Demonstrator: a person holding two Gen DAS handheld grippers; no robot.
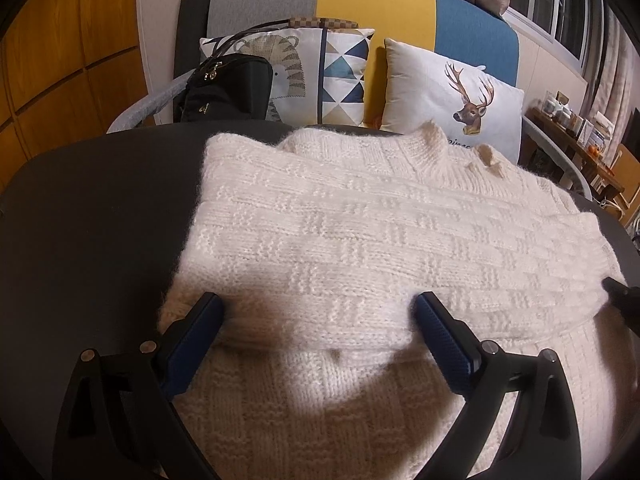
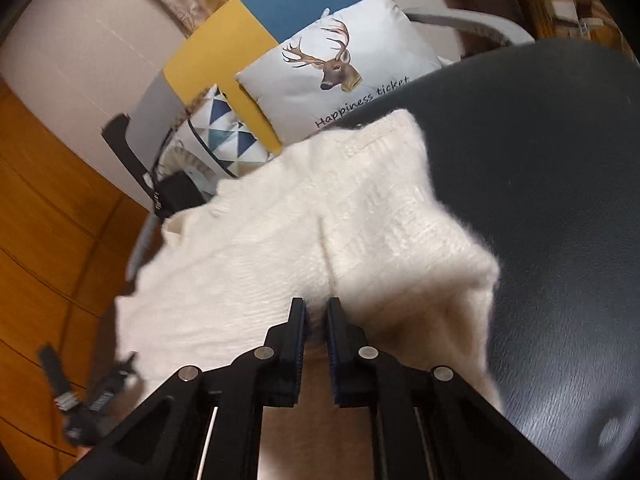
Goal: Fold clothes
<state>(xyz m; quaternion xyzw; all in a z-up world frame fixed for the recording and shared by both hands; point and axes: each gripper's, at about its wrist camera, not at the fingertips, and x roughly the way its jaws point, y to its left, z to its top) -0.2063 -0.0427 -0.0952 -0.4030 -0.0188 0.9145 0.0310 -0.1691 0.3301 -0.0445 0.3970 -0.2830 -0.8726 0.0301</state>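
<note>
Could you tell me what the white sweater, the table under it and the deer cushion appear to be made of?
The sweater looks like chunky knitted wool or a wool-like yarn: raised basket-weave stitches and a fuzzy halo along its edges. The table seems dark and smooth with a slight sheen and faint grain, possibly laminate or coated wood. The deer cushion looks like woven fabric, matte, with a printed picture.

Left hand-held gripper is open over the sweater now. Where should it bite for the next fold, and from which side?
Grip the doubled folded edge of the sweater lying between the left hand-held gripper fingers, coming in low from the near side. That edge stands slightly proud of the layer beneath, so a finger can probably slide under it. The right hand-held gripper is already pinching knit.
</note>
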